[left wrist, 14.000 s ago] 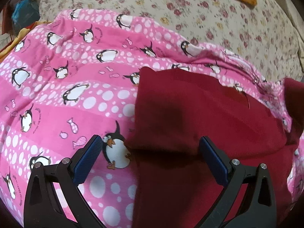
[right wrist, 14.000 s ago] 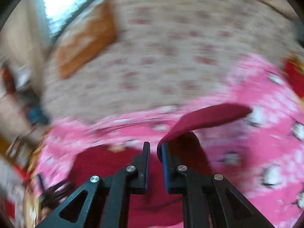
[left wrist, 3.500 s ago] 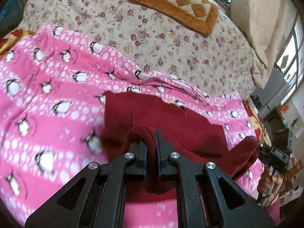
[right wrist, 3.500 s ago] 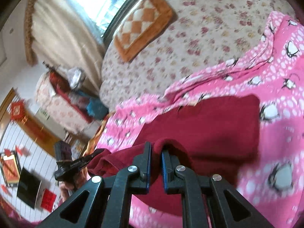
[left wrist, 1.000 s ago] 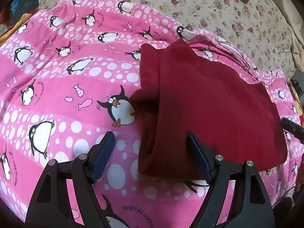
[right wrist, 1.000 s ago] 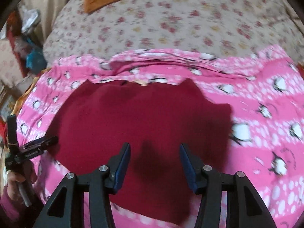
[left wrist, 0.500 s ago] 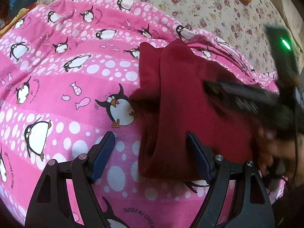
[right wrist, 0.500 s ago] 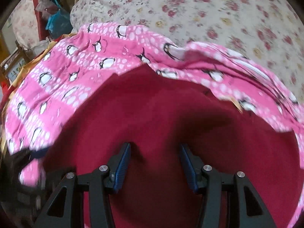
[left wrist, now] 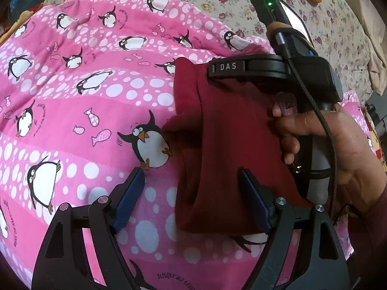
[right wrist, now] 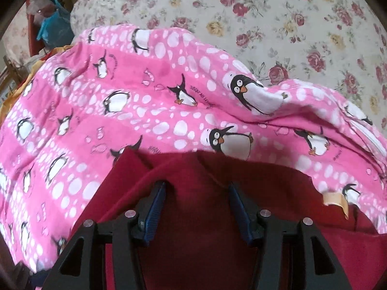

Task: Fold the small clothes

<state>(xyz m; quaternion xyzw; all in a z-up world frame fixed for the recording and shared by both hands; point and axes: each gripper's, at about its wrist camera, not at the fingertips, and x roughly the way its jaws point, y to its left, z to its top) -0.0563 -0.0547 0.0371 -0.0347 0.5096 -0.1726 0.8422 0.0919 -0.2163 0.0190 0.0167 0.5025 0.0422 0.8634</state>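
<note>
Maroon garment (left wrist: 229, 140) lies folded on penguin blanket (left wrist: 79, 111); left gripper (left wrist: 191, 193) spread astride its lower-centre edge, right gripper (right wrist: 197, 205) half-spread, just opening, empty, over upper fold to regrasp.

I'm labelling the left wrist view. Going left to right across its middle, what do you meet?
Penguin blanket → red garment → hand holding the right gripper's handle.

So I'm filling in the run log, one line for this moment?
left gripper: open, straddling garment edge | right gripper: open over garment | blanket underneath
</note>
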